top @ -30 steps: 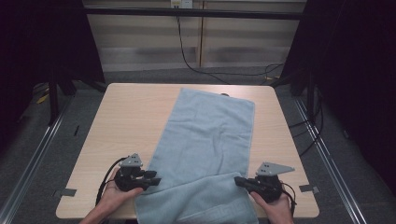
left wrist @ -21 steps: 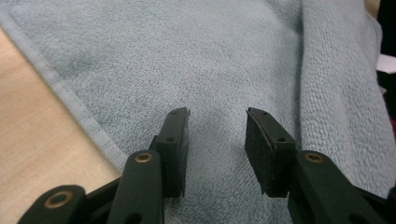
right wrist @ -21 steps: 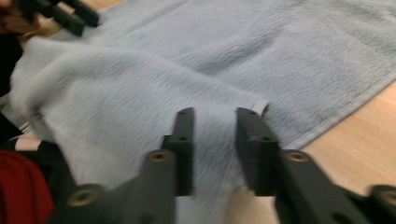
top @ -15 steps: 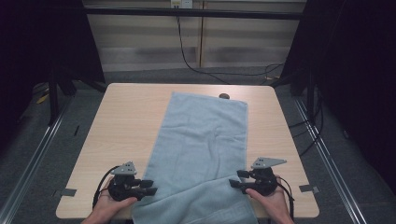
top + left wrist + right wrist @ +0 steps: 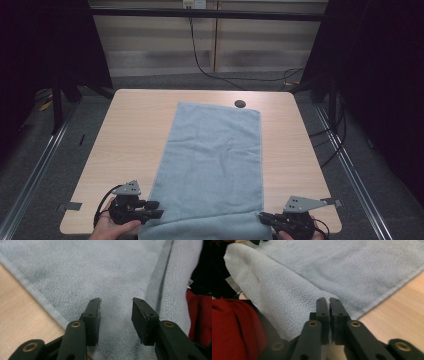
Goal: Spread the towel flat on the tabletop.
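Pinching the fluffy pale-blue towel (image 5: 214, 165) at its near right corner, my right gripper (image 5: 329, 302) has its jaws closed on the pile. My left gripper (image 5: 116, 315) hovers jaws apart over the near left corner. The rectangular towel lies flat along the smooth wooden table (image 5: 130, 130).

High view looks down the table (image 5: 130, 125); both gripper views sit close over the shared towel (image 5: 215, 155).
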`<state>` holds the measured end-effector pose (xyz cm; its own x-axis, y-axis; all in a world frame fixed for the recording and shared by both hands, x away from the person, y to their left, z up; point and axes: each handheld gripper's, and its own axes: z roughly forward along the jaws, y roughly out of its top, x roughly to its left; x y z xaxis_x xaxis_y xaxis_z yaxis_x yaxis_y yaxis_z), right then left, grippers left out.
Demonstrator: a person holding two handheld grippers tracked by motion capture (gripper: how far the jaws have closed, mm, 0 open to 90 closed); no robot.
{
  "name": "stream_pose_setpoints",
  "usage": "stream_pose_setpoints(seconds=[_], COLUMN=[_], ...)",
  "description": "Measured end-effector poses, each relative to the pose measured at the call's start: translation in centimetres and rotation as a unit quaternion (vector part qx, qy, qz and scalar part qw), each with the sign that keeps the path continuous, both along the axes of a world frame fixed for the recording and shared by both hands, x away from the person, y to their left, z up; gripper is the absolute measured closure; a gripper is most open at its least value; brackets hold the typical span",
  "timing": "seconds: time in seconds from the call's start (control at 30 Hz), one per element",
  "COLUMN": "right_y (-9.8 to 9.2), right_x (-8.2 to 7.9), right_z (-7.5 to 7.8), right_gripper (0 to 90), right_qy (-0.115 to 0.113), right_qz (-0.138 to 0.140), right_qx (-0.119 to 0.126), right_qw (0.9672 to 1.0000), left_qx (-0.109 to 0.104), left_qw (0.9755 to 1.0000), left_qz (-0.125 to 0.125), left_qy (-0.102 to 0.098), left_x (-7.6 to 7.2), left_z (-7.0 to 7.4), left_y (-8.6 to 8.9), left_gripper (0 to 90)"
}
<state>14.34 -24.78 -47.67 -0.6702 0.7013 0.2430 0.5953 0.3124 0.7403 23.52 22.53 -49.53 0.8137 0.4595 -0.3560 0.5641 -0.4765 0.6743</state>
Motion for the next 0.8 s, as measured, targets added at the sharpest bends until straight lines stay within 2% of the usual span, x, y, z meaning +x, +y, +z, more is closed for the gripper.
stream_pose_setpoints(seconds=[0.03,0.07,0.1,0.13,0.17,0.2,0.23,0.27,0.3,0.33,0.37,0.47,0.5,0.53,0.57,0.6,0.63,0.67,0.7,0.73,0.77,0.8], right_y=[-0.2,-0.4,-0.4,-0.8,-0.8,-0.8,-0.7,-0.7,-0.6,0.1,0.1,1.4,1.8,2.2,2.7,3.2,3.3,3.3,3.6,3.7,3.8,3.8], right_x=[-0.2,-0.3,-0.3,0.2,0.2,1.3,2.2,2.2,3.1,5.3,5.3,8.8,9.8,10.7,11.8,12.9,13.5,13.5,14.2,14.3,14.1,14.1], right_z=[0.1,0.4,0.4,0.9,0.9,1.5,1.6,1.6,1.7,1.5,1.5,0.5,0.2,-0.1,-0.5,-1.1,-1.4,-1.4,-2.0,-2.4,-2.6,-2.6], right_gripper=[81.9,78.2,78.2,72.0,72.0,69.3,68.1,68.1,67.4,62.8,62.8,56.6,54.9,52.0,51.5,50.5,50.3,50.3,50.4,52.0,53.2,53.2], right_qy=[-0.002,-0.009,-0.009,-0.021,-0.021,-0.030,-0.033,-0.033,-0.035,-0.031,-0.031,-0.020,-0.018,-0.015,-0.007,-0.005,-0.001,-0.001,-0.006,-0.005,-0.015,-0.015], right_qz=[-0.005,-0.011,-0.011,-0.020,-0.020,-0.026,-0.025,-0.025,-0.025,-0.015,-0.015,-0.011,-0.010,-0.012,-0.010,-0.014,-0.017,-0.017,-0.026,-0.024,-0.023,-0.023], right_qx=[0.001,0.006,0.006,0.020,0.020,0.023,0.025,0.025,0.027,0.025,0.025,0.007,0.001,-0.009,-0.018,-0.026,-0.029,-0.029,-0.046,-0.057,-0.065,-0.065], right_qw=[1.0000,0.9999,0.9999,0.9994,0.9994,0.9990,0.9988,0.9988,0.9987,0.9991,0.9991,0.9997,0.9998,0.9998,0.9998,0.9996,0.9994,0.9994,0.9986,0.9981,0.9975,0.9975], left_qx=[-0.013,-0.013,-0.020,-0.029,-0.029,-0.023,-0.023,-0.019,-0.013,-0.011,-0.010,-0.014,-0.015,-0.018,-0.023,0.007,0.007,0.012,0.015,0.024,0.031,0.037], left_qw=[0.9998,0.9998,0.9997,0.9995,0.9994,0.9993,0.9993,0.9992,0.9992,0.9988,0.9984,0.9972,0.9971,0.9962,0.9955,0.9953,0.9953,0.9951,0.9954,0.9947,0.9937,0.9937], left_qz=[-0.004,-0.004,-0.004,-0.001,0.005,0.020,0.020,0.025,0.028,0.034,0.040,0.056,0.061,0.068,0.072,0.072,0.072,0.075,0.073,0.070,0.068,0.064], left_qy=[-0.013,-0.013,-0.016,-0.015,-0.021,-0.024,-0.024,-0.024,-0.027,-0.032,-0.038,-0.048,-0.044,-0.051,-0.057,-0.065,-0.065,-0.063,-0.061,-0.072,-0.083,-0.085], left_x=[0.1,0.1,0.4,0.8,1.4,2.9,2.9,3.8,4.7,5.6,6.5,8.9,9.6,10.2,10.4,10.9,10.9,11.0,10.9,10.6,10.2,9.9], left_z=[0.5,0.5,0.7,0.9,0.9,0.9,0.9,0.8,0.8,0.8,0.8,0.9,0.9,0.8,0.6,0.1,0.1,-0.3,-0.7,-0.9,-0.9,-0.8], left_y=[0.0,0.0,0.0,-0.1,-0.2,-0.5,-0.5,-0.7,-0.9,-1.2,-1.4,-2.0,-2.2,-2.4,-2.5,-2.9,-2.9,-3.1,-3.1,-3.2,-3.3,-3.4], left_gripper=[58.6,57.9,57.9,56.9,56.9,55.9,55.7,55.7,55.2,54.4,54.4,52.4,52.3,51.3,51.7,52.0,52.6,52.6,54.6,55.7,55.8,55.8])
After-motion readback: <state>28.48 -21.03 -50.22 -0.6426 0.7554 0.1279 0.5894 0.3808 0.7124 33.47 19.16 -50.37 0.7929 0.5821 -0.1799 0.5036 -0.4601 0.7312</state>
